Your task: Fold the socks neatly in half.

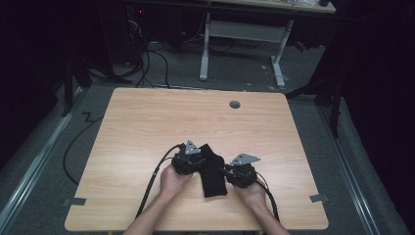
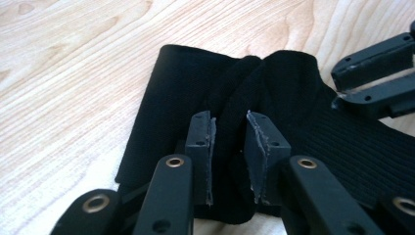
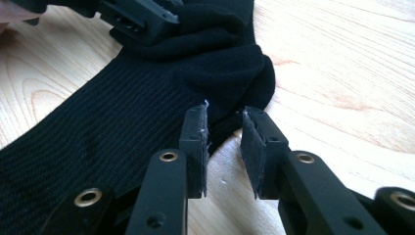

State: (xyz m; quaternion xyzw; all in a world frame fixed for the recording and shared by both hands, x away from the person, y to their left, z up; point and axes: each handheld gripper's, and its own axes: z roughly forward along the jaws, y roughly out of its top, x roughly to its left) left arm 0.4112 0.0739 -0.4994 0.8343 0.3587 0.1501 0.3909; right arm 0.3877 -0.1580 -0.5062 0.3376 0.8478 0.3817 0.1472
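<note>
on the near half of the desk (image 1: 147, 127), a little right of its middle, lies a black sock (image 1: 214, 176), flat on the light wood with one end bunched up and the ribbed part running toward the person's edge. left of it, the left hand (image 1: 170, 180) holds the left hand-held gripper (image 1: 192, 161), which sits over the sock's far, upper end. from the left gripper view its jaws stand a little apart, straddling a raised fold of the sock (image 2: 274, 98); the cloth rises between the pads, but i cannot tell whether the pads press it, so the left hand-held gripper (image 2: 230, 152) reads as parted around the fold rather than clamped. a black cable (image 1: 151, 186) trails from it back along the forearm toward the near edge.

right of the sock, the right hand (image 1: 252, 193) holds the right hand-held gripper (image 1: 230, 172), its tip at the sock's right edge. from the right gripper view the right hand-held gripper (image 3: 224, 142) has its jaws apart with bare wood visible between them, and the rounded, bunched end of the sock (image 3: 147, 122) lies just ahead of the pads, near their tips. the other gripper shows at the top left of that view, on the sock's far end.

toward the far edge of the desk, well apart from the sock, sits a small grey round cap (image 1: 235, 104).
</note>
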